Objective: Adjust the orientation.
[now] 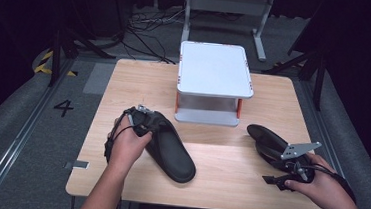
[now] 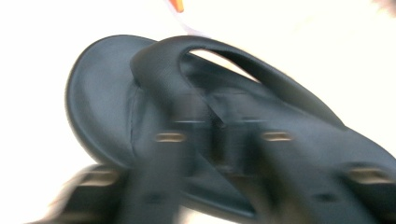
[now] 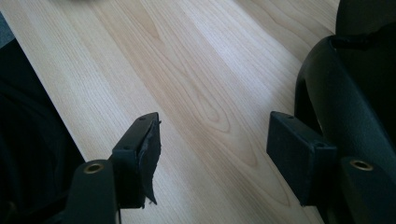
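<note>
Slipper [image 1: 170,151] is laid long from ten to four o'clock; its strap [image 2: 187,79] is pinched by the left gripper [image 1: 139,123]. Right gripper [image 3: 212,154] is held open beside the other slipper [image 1: 268,143].

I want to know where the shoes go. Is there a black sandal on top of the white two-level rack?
No, the white rack's top shelf is bare; both black sandals lie on the wooden table.

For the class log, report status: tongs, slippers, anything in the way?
Left tongs clamped on left black slipper's strap. Right tongs open over bare table, beside right slipper. White shelf stand behind, nothing blocking.
</note>
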Tool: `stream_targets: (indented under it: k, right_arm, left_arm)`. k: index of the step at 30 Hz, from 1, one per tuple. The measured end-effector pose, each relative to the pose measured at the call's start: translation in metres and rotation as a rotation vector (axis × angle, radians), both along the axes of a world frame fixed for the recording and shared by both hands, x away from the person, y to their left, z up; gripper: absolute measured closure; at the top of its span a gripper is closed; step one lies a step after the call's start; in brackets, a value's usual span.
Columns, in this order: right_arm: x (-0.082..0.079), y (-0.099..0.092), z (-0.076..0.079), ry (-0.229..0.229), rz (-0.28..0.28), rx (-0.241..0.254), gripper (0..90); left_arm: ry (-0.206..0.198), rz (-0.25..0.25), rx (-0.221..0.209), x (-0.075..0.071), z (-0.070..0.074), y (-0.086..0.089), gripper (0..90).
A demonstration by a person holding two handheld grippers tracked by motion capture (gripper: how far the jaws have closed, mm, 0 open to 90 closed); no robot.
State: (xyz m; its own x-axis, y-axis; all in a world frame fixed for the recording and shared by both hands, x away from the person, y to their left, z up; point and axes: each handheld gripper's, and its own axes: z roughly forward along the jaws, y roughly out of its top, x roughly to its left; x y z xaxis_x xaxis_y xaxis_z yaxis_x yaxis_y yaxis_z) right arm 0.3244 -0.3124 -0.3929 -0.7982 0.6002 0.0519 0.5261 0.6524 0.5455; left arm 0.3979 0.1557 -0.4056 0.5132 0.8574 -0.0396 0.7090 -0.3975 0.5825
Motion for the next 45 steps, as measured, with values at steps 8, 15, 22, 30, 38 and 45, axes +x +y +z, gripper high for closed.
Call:
stream_targets:
  k: [8, 15, 22, 30, 38, 45]
  right_arm:
    - [0.005, 0.006, -0.002, 0.005, 0.023, -0.001, 36.1]
    - [0.004, 0.006, -0.005, 0.018, 0.018, -0.001, 35.9]
    - [0.003, 0.003, -0.005, 0.013, 0.009, 0.000, 35.9]
    - [0.004, 0.005, -0.007, 0.020, 0.014, -0.007, 35.9]
    - [0.004, 0.005, -0.007, 0.018, 0.014, -0.005, 35.9]
    - [0.004, 0.005, -0.007, 0.019, 0.012, -0.006, 35.9]
  left_arm:
    - [-0.005, 0.077, -0.229, 0.000, -0.008, -0.001, 35.1]
    - [0.139, 0.061, -0.233, 0.011, -0.035, -0.011, 49.8]
    - [0.114, 0.082, -0.268, 0.009, -0.024, -0.016, 54.4]
    - [0.142, -0.012, -0.328, -0.004, -0.013, -0.039, 58.4]
    - [0.134, -0.127, -0.272, -0.009, -0.020, -0.076, 62.8]
    - [0.161, -0.107, -0.258, -0.009, -0.025, -0.077, 56.0]
